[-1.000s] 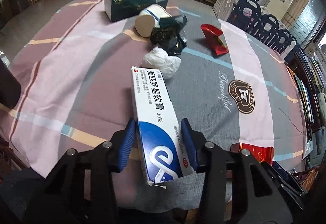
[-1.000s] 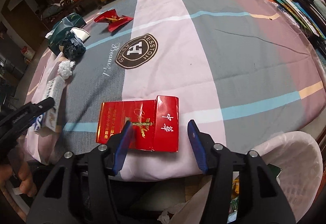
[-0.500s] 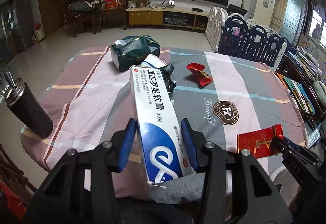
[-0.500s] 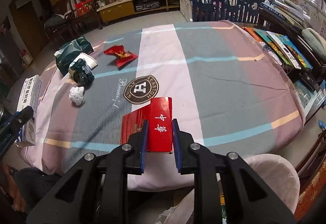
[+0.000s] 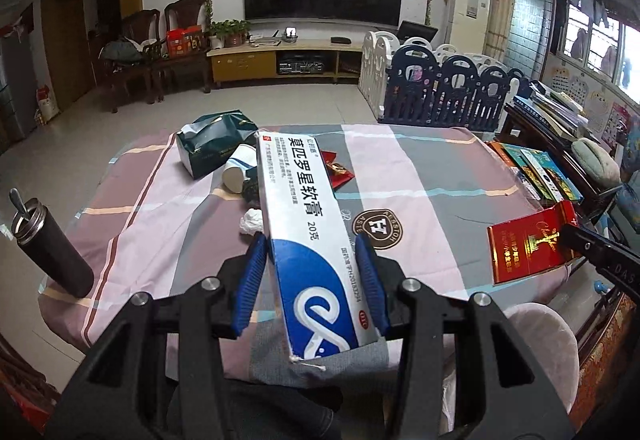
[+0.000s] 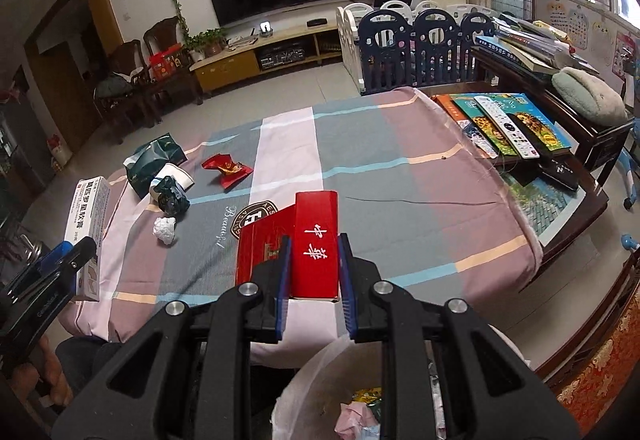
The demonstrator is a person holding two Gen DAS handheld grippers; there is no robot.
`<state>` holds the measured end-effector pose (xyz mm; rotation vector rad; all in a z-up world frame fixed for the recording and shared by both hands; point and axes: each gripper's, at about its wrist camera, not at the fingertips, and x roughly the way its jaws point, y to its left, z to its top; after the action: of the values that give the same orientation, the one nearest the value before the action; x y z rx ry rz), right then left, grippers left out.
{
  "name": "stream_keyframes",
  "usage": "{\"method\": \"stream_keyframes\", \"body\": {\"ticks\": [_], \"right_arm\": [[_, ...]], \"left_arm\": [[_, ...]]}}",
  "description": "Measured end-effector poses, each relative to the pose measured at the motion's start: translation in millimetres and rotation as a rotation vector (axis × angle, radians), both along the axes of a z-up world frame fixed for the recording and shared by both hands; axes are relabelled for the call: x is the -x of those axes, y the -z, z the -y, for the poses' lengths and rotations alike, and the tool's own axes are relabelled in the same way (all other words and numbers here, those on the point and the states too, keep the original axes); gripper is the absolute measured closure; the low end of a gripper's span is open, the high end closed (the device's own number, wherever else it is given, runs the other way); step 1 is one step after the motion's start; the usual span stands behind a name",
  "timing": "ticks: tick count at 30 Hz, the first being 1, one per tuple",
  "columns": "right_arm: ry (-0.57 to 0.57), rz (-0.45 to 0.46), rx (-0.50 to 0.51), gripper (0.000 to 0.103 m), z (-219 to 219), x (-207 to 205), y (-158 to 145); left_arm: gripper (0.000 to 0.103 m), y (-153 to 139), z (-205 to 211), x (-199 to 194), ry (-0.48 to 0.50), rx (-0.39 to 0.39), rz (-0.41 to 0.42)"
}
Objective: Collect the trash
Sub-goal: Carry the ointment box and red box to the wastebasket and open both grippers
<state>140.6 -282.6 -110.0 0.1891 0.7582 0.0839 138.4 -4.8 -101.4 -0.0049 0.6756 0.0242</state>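
Left wrist view: left gripper (image 5: 316, 280) clamped on white-and-blue ointment box (image 5: 304, 224), held up above near edge of cloth-covered surface (image 5: 440, 175). Right wrist view: right gripper (image 6: 314, 276) pinching red cigarette carton (image 6: 314, 240), lifted over surface edge, directly above lined waste basket (image 6: 296, 400). Left on surface, well apart from both grippers: crumpled white paper (image 6: 165, 230), black bag (image 6: 173, 195) touching tipped paper cup (image 6: 170, 175), green tissue pack (image 6: 154, 155), red wrapper (image 6: 226, 167). Dark flask (image 5: 48, 244) upright at left edge.
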Motion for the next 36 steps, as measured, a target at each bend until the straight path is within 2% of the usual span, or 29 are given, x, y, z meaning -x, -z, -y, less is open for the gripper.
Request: {"method": "stream_keyframes", "body": {"ticks": [7, 10, 12, 18, 20, 22, 28, 32, 36], "right_arm": [[0.051, 0.013, 0.077, 0.080, 57.5, 53.1, -19.7], [0.024, -0.025, 0.117, 0.080, 71.6, 70.7, -18.2], [0.003, -0.073, 0.139, 0.080, 75.6, 80.2, -8.3], [-0.014, -0.338, 0.098, 0.079, 83.6, 101.1, 57.0], [0.007, -0.360, 0.054, 0.071, 88.5, 103.7, 62.9], [0.046, -0.321, 0.018, 0.052, 95.3, 105.4, 53.8], [0.176, -0.143, -0.005, 0.033, 118.0, 109.8, 12.5], [0.221, -0.078, -0.036, 0.031, 128.6, 113.2, 0.6], [0.234, -0.075, -0.058, 0.031, 132.0, 109.8, 0.6]], "left_arm": [[0.057, -13.9, 40.1, 19.5, 0.111, 0.014, 0.003], [0.057, -17.1, 62.1, 29.1, 0.199, 0.066, -0.023], [0.057, -14.7, 78.4, 36.2, 0.249, 0.073, -0.042], [0.057, -6.1, 125.6, 56.7, 0.387, 0.057, -0.083], [0.056, -4.4, 138.5, 63.6, 0.425, 0.034, -0.082], [0.056, -3.2, 145.8, 68.0, 0.453, 0.025, -0.085], [0.056, 7.8, 163.0, 70.9, 0.524, 0.013, -0.132], [0.055, 22.4, 177.0, 73.7, 0.607, 0.031, -0.190], [0.046, 34.5, 191.2, 80.8, 0.705, 0.034, -0.236]]}}
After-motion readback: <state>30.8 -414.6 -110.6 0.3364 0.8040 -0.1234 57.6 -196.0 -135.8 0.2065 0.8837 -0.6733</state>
